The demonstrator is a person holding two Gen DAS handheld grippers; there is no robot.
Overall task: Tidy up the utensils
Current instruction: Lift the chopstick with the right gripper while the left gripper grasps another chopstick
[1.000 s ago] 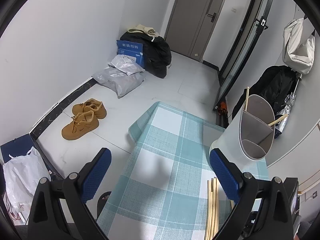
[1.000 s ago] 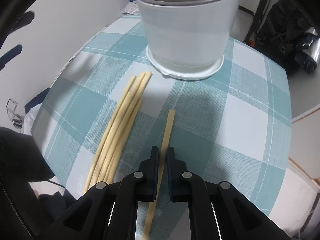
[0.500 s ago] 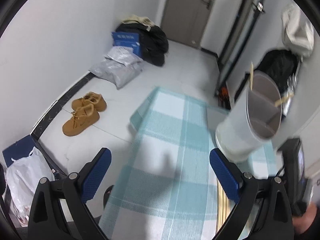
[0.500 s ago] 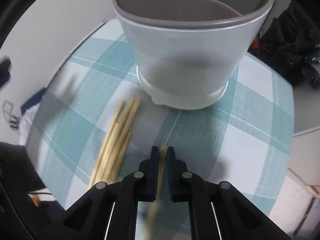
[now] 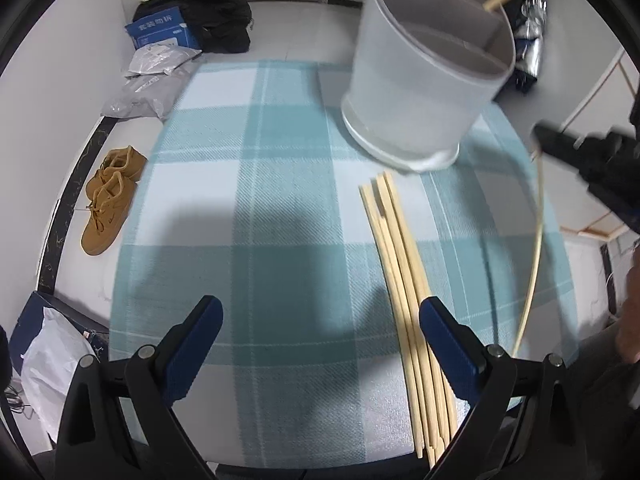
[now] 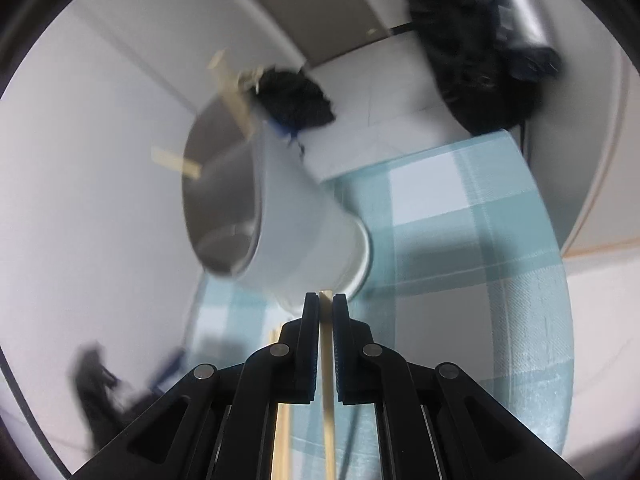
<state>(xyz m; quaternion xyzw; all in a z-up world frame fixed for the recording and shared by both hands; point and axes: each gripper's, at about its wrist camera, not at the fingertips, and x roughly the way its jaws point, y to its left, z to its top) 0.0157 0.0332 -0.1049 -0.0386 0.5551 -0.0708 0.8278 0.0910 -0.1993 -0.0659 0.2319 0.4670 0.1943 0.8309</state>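
Observation:
A grey-white divided utensil holder (image 5: pixel 428 76) stands on the checked teal tablecloth (image 5: pixel 248 208), with two wooden sticks poking out of it. Several pale chopsticks (image 5: pixel 404 284) lie in a bundle in front of it. My left gripper (image 5: pixel 320 340) hangs open over the cloth, its right finger beside the bundle. My right gripper (image 6: pixel 326 304) is shut on a single chopstick (image 6: pixel 328 400), lifted off the table and tilted, with the holder (image 6: pixel 304 236) just ahead. In the left wrist view that gripper (image 5: pixel 544 136) is at the right edge, the held chopstick (image 5: pixel 536 248) trailing down from it.
Beyond the table's left edge the floor holds tan shoes (image 5: pixel 110 196), grey parcels (image 5: pixel 148 88), a blue box (image 5: pixel 160 32) and black bags (image 5: pixel 216 16). A white plastic bag (image 5: pixel 52 364) lies at lower left. Dark clothing (image 6: pixel 488 52) hangs at the right.
My right gripper lifted the single chopstick off the cloth and rolled, tilting the view. My left gripper sank toward the table and swung right, bringing the bundle and holder closer.

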